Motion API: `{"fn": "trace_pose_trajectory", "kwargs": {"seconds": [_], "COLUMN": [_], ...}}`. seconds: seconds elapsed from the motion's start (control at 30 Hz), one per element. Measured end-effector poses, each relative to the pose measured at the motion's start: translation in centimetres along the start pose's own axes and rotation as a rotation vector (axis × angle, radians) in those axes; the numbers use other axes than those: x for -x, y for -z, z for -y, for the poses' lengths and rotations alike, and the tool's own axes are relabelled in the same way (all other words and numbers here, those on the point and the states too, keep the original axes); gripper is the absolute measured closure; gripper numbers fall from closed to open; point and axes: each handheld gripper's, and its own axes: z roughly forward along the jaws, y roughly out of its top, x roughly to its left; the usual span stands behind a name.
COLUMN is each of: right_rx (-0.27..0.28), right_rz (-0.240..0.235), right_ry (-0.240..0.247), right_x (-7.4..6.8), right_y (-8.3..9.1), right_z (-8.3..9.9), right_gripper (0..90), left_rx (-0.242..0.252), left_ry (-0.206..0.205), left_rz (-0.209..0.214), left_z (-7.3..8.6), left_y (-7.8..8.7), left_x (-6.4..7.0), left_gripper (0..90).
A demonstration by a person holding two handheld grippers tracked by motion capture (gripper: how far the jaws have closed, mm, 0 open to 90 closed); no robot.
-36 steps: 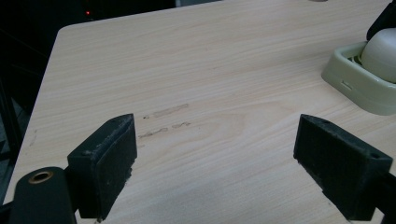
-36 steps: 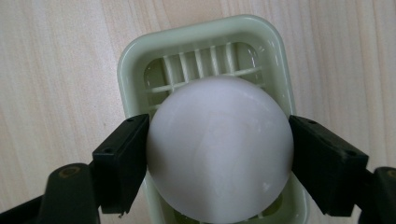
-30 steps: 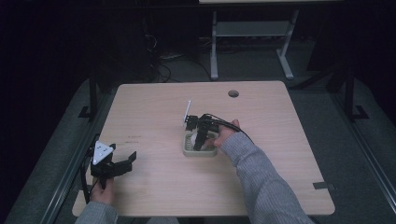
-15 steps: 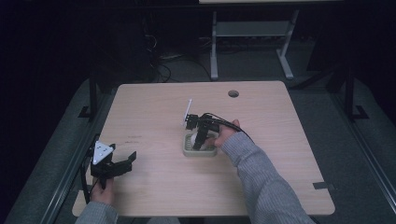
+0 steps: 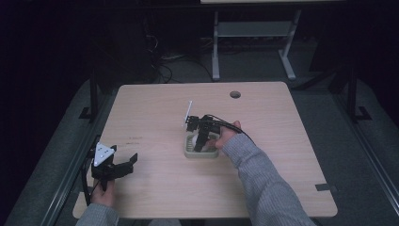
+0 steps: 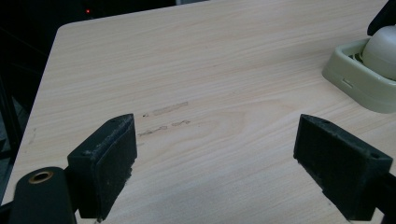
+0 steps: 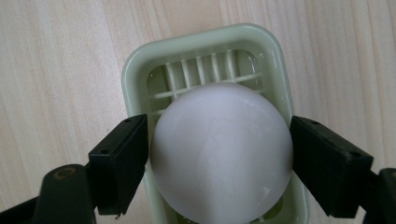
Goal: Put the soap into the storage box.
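Smooth white rounded soap bar (image 7: 219, 151), bearing no readable writing, sits in the pale green slatted plastic soap dish (image 7: 140, 70) near the middle of the light wooden table (image 5: 155, 108), with bare tabletop all round. The right gripper (image 7: 219, 161) clamps its sides from above, jaws pointing down. The left gripper (image 6: 217, 163) is spread wide with nothing between its jaws near the table's front left edge, well apart from the dish.

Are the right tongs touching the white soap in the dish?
Touching. The right gripper view shows both jaws of the right tongs pressed against the white soap, no gap, above the green dish.
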Motion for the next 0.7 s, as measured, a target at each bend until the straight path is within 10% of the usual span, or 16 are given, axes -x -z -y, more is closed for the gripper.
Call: {"fn": "trace_pose_trajectory", "kwargs": {"seconds": [0.7], "right_rx": [0.006], "right_rz": [0.006], "right_ry": [-0.007], "right_x": [-0.20], "right_y": [0.61], "right_z": [0.15], "right_gripper": [19.4], "left_rx": [0.001], "left_ry": [0.004], "left_rz": [0.001], "left_z": [0.03], "left_y": [0.14], "left_x": [-0.02], "left_gripper": [12.9]}}
